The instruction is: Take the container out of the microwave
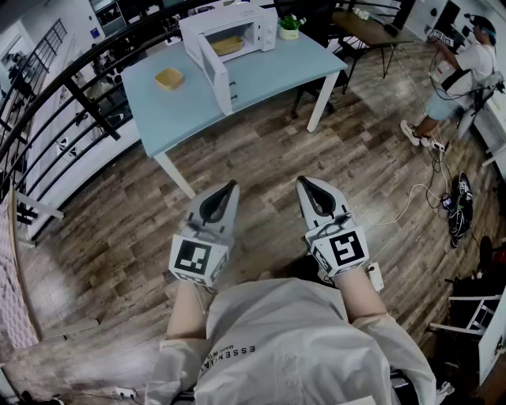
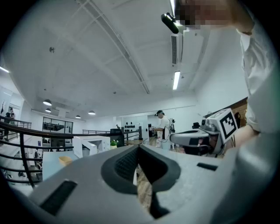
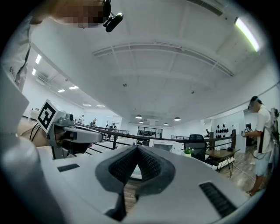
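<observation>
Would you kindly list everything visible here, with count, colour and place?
table: one, light blue, ahead
microwave: one, white, on table, door open
container: one, tan, inside microwave
second container: one, tan, on table left of microwave
potted plant: one, green, right of microwave
railing: one, black, left
wooden table: one, brown, far right
other person: one, white shirt, far right
cables: several, mostly dark, floor at right
left gripper: one, grey, near, shut, empty
right gripper: one, grey, near, shut, empty

The table (image 1: 269, 75) is pale blue, the microwave (image 1: 265, 33) white, its container (image 1: 228, 45) tan. The floor (image 1: 261, 162) is brown wood-grain. The left gripper (image 1: 234, 184) and right gripper (image 1: 300, 180) are grey, with black-and-white square markers.
</observation>
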